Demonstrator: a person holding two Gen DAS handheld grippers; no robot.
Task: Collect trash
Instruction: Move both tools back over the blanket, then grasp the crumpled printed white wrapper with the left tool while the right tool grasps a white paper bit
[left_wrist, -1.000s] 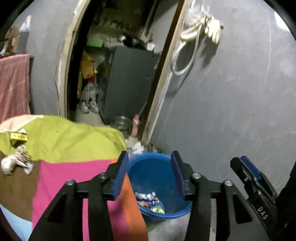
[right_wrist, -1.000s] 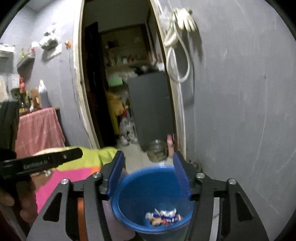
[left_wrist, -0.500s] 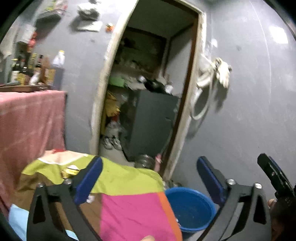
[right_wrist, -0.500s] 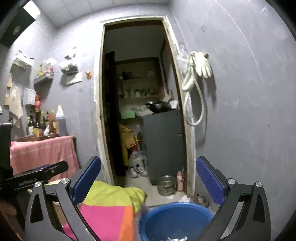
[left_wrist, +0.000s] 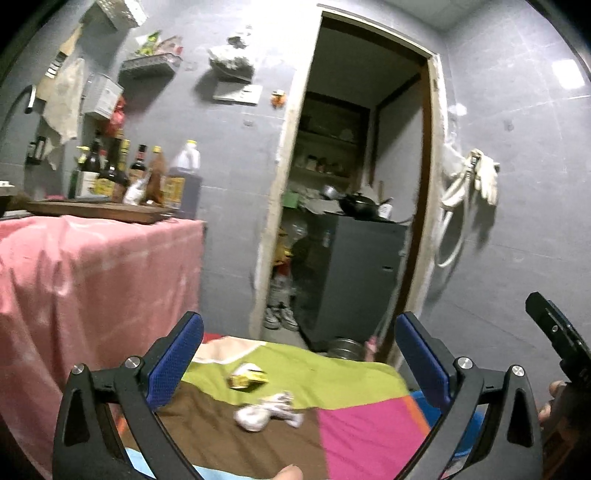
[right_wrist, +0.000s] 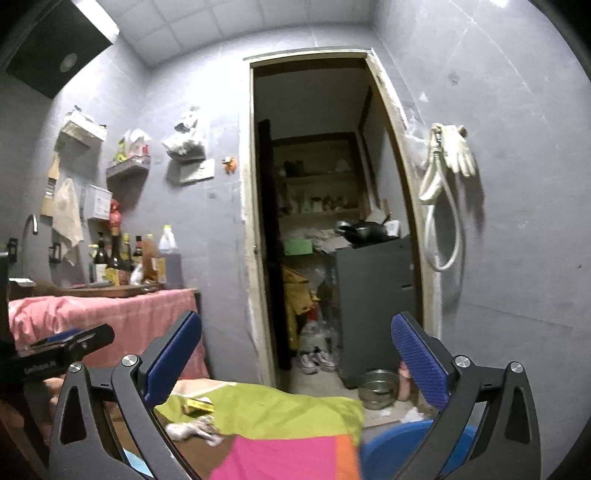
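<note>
Grippers, both: jaws spread wide, just opened out, nothing between the pads in either view.

Left gripper (left_wrist: 297, 321): blue pads far apart, aimed roughly level across a patchwork cloth (left_wrist: 351, 435) of green, brown, pink and orange panels. No contact with anything. Fingertip of a person (left_wrist: 290, 472) at bottom edge of the left wrist view.

Right gripper (right_wrist: 295, 319): same wide stance, empty, pointed at an open doorway (right_wrist: 314, 221). Body of the left gripper visible at left edge of this view, with part of a hand under it.

Trash, two pieces, both lying loose on the cloth:
- crumpled white wrapper (left_wrist: 267, 410), on the brown panel close to its border with the green; seen again from the right wrist (right_wrist: 192, 430).
- yellow wrapper (left_wrist: 247, 378), on the green panel just beyond the white one; the two near each other, not touching.
Both framed between the open left pads but well ahead of them, ungripped.

Blue bin (right_wrist: 399, 443): on the floor off the right end of the cloth, only its rim in view low in the right wrist picture; contents cannot be told.

Surroundings: table under pink cloth (left_wrist: 92, 277) to the left, with bottles (left_wrist: 110, 173) on a wooden board. Grey cabinet (left_wrist: 362, 273) inside the doorway, steel bowl (right_wrist: 376, 384) on the floor in front of it. White glove (left_wrist: 485, 177) and hose hanging on the grey wall right of the door frame.
</note>
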